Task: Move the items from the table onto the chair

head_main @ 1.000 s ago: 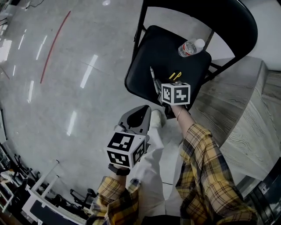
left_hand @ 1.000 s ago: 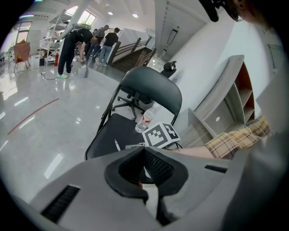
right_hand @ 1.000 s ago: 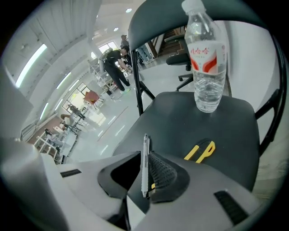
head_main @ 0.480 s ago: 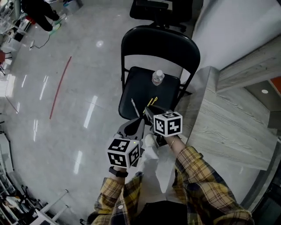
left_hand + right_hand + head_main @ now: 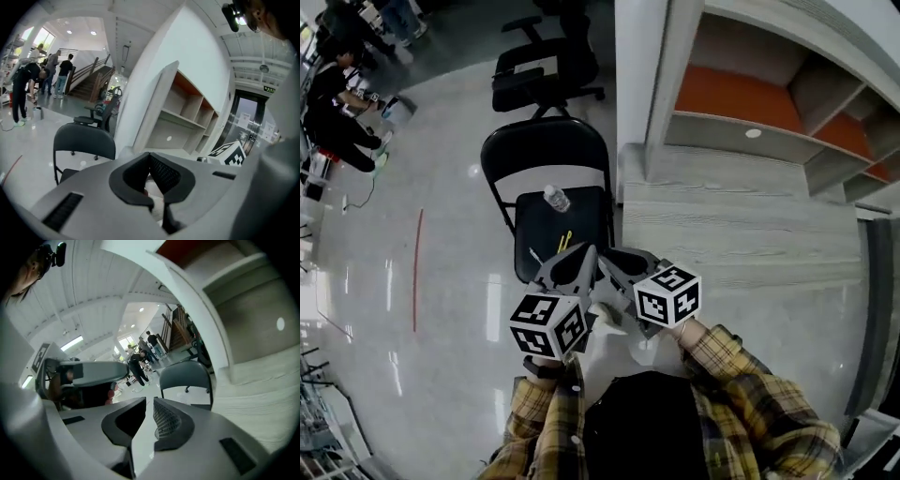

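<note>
A black folding chair [image 5: 546, 155] stands on the floor to the left of the grey wooden table [image 5: 741, 234]. On its seat lie a clear water bottle [image 5: 556, 198], a yellow item [image 5: 564, 240] and a thin pale pen [image 5: 534, 255]. Both grippers hover close to my body, just short of the seat's front edge. My left gripper [image 5: 579, 255] is shut and empty, its pads meeting [image 5: 150, 157]. My right gripper [image 5: 615, 259] holds nothing, and a narrow gap shows between its jaws [image 5: 149, 401]. The chair's back [image 5: 84, 140] shows beyond the left jaws, and again [image 5: 185, 376] beyond the right ones.
A shelf unit with an orange back panel [image 5: 750, 98] rises behind the table. A black office chair [image 5: 546, 70] stands behind the folding chair. People [image 5: 337, 84] stand at the far left on the shiny floor, where a red line [image 5: 417, 272] runs.
Both grippers have drawn back from over the chair seat toward my body. The head view has lifted, so the whole chair, the table and the shelf now show.
</note>
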